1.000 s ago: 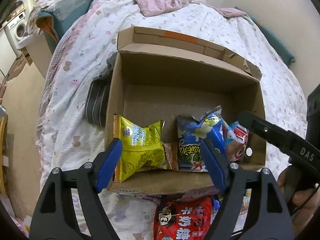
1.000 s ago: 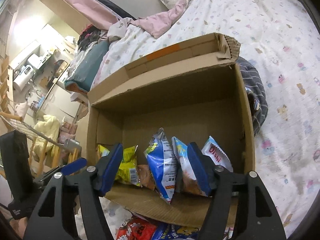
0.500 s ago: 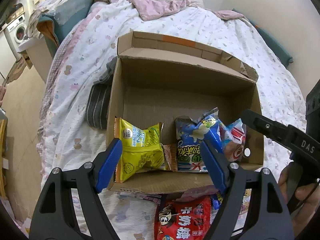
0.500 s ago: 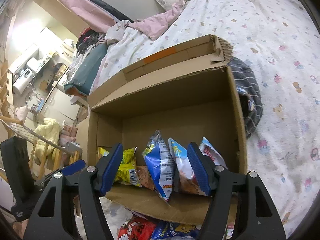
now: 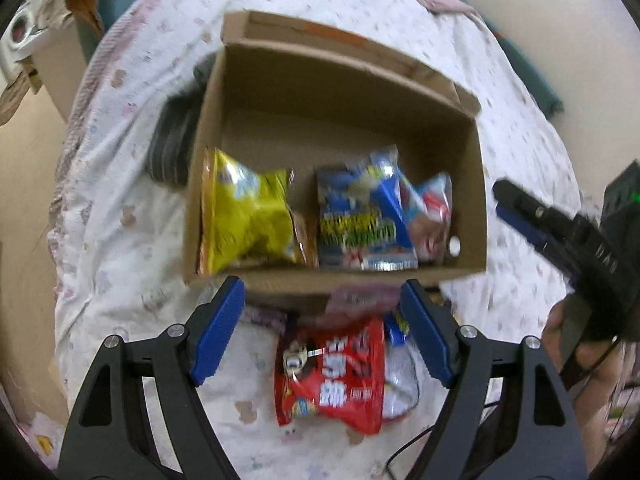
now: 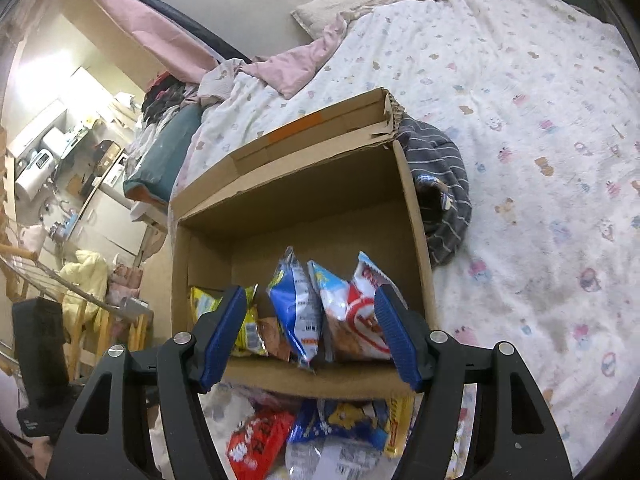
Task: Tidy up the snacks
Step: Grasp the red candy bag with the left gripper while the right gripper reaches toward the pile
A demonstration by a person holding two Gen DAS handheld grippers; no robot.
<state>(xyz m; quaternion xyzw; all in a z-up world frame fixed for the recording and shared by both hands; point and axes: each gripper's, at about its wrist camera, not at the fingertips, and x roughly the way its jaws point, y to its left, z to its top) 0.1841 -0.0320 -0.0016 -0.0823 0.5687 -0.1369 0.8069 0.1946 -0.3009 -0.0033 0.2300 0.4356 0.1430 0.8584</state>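
Between picks: our left gripper [image 5: 320,320] and right gripper [image 6: 310,334] hang open, empty. Cardboard box [image 5: 474,184] part-filled. Next, we take the red snack packet [image 5: 332,368] off the bed [image 5: 112,216].

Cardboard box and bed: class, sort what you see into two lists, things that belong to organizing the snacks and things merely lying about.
Part of the job:
- cardboard box
- yellow snack bag in the box
- blue snack bags in the box
- red snack bag on the bed, outside the box
- left gripper and right gripper, both open and empty

Just lying about:
- striped dark garment
- pillow
- pink blanket
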